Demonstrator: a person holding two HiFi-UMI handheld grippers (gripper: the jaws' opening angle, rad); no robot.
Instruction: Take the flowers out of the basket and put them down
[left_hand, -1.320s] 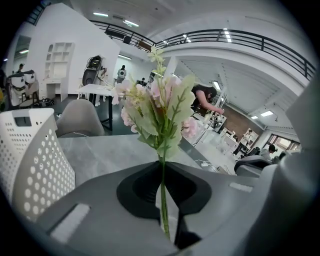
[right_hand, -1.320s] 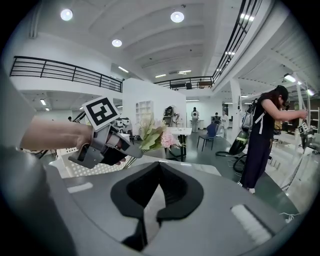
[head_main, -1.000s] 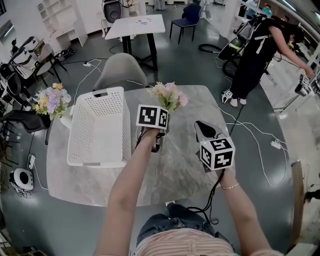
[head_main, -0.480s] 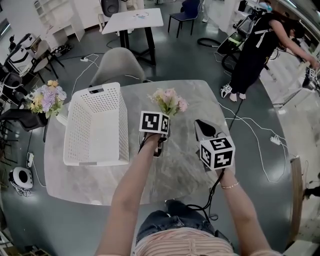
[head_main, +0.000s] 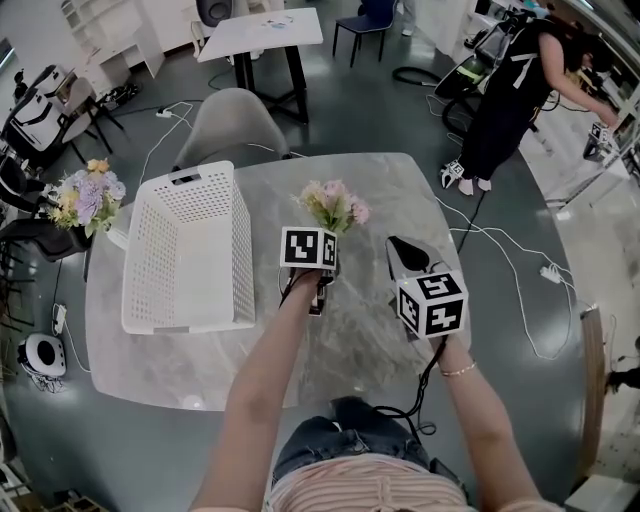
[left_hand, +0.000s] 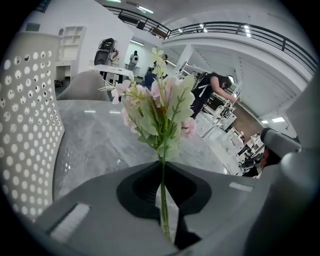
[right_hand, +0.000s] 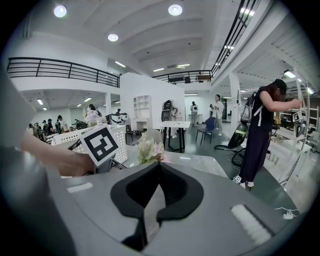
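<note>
Hold: left gripper (left_hand: 162, 165) jaws pinched on the thin stem of the flowers (left_hand: 160, 110), upright over the table's (head_main: 400, 190) middle, beside the basket (head_main: 243, 250) at its left edge | right gripper (right_hand: 159, 165) closed, empty | Advice: probably lower gently, lay blooms flat, then release.

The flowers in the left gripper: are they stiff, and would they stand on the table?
Probably top-heavy: the flowers carry a wide head on one thin stem, so they would likely tip over. Seemingly light and fairly stiff: the left gripper holds them upright by the stem alone.
</note>
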